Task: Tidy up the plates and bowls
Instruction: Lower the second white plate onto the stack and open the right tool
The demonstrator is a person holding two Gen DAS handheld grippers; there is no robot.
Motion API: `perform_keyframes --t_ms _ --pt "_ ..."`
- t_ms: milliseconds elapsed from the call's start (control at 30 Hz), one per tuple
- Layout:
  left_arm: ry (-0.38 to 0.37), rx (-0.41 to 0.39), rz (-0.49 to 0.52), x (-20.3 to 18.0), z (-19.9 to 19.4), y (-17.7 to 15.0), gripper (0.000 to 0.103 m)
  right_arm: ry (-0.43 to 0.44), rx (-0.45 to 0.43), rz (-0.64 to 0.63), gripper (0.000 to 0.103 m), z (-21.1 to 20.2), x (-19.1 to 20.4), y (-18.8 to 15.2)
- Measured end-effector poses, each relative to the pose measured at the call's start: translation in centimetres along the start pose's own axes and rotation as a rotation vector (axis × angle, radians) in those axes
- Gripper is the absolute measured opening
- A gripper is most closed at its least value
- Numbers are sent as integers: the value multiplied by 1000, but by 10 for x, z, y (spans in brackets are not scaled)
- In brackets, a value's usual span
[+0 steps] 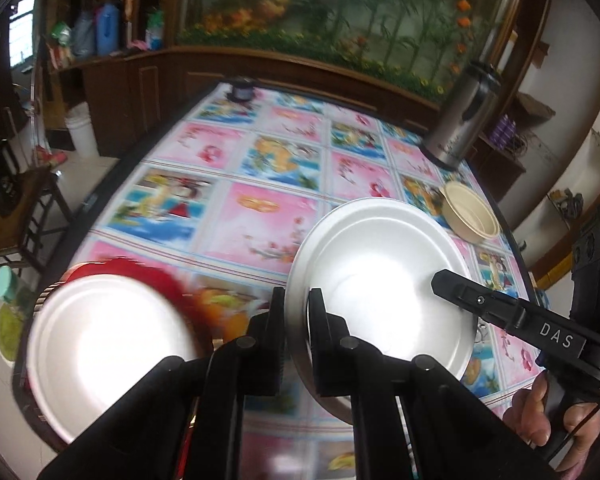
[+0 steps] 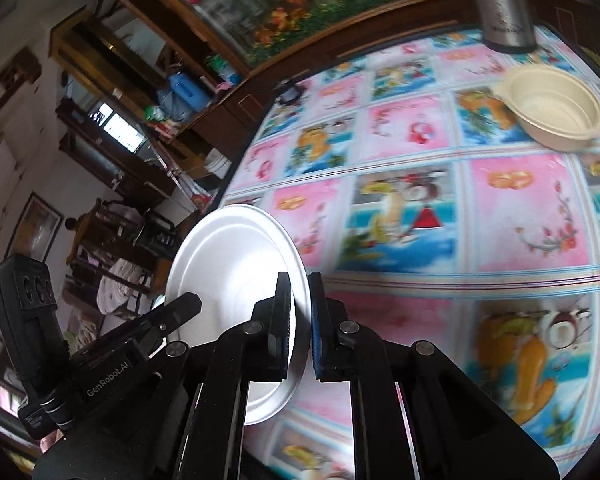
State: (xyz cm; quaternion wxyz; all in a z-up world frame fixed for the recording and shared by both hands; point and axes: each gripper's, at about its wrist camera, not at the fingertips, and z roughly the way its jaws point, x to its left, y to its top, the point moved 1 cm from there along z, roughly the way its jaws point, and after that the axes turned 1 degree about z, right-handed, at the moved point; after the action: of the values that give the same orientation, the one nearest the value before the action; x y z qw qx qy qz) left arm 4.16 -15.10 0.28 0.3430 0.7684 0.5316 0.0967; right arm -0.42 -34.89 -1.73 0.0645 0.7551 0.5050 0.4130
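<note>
Both grippers — left gripper [image 1: 296,304] and right gripper [image 2: 299,292] — pinch opposite rims of one white plate [image 1: 380,280], held tilted above the patterned tablecloth [image 1: 228,208], short of the cream bowl [image 1: 470,214]. Risk: thin rim grips — uneven pull between hands could twist the plate free. Each gripper points steeply down.

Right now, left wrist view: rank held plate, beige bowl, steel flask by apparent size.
1. Held plate, though nearest the camera, which inflates it.
2. Steel flask.
3. Beige bowl, close to the flask; uncertain.
</note>
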Motion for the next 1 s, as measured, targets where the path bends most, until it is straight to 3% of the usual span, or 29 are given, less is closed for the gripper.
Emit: perform_keyframes --t_ms 467,1000 --pt "84 -78 -95 84 -43 -17 9 18 56 -137 8 40 100 -27" --pt "160 -70 -169 144 -46 -35 10 10 159 -209 8 94 149 -54"
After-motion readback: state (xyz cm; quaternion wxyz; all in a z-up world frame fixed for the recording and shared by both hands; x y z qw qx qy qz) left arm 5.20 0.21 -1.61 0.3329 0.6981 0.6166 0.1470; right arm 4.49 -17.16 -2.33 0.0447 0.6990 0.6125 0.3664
